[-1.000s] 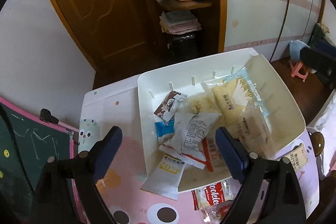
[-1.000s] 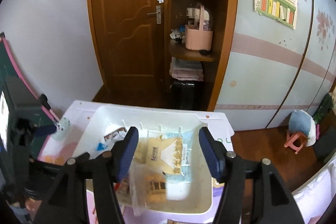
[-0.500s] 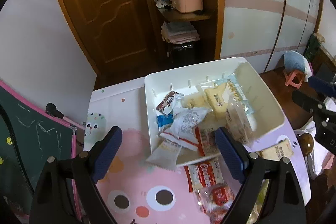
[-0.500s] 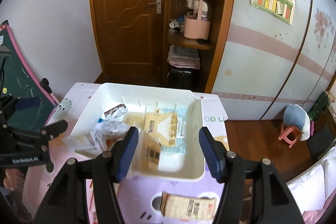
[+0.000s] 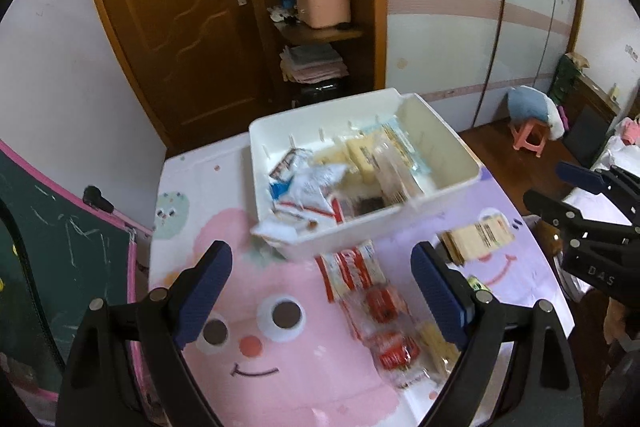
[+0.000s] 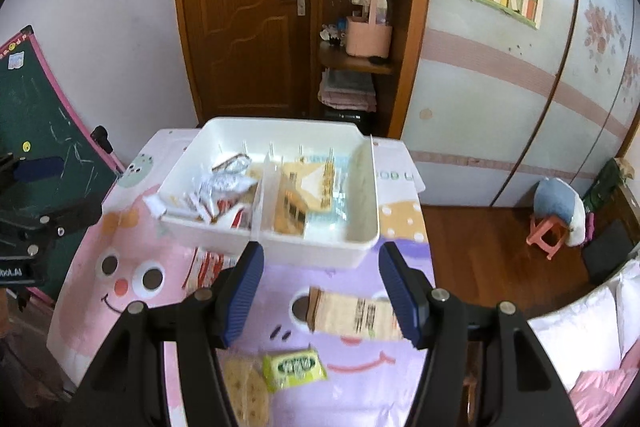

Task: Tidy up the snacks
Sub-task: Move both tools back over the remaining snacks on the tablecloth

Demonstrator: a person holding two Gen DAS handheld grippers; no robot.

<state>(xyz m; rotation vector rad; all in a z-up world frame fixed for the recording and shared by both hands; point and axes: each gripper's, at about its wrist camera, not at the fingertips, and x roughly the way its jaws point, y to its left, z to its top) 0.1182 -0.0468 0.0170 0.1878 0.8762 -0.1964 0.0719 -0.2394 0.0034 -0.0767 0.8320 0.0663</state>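
My left claw (image 5: 322,291) is spread wide w/ nothing in it, hovering over the pink cartoon mat (image 5: 248,367); red-wrapped snacks (image 5: 384,323) lie between its pads. Right claw (image 6: 322,289) also spread & empty, a tan packet (image 6: 354,315) on the mat by its right pad, green packet (image 6: 294,367) nearer me. Beyond both: white bin (image 6: 316,251) w/ divider, wrappers piled left side, yellow packs right. One wrapper (image 5: 276,229) hangs over the bin's rim.

Red-striped packet (image 5: 352,269) partly hidden under bin (image 5: 448,187).
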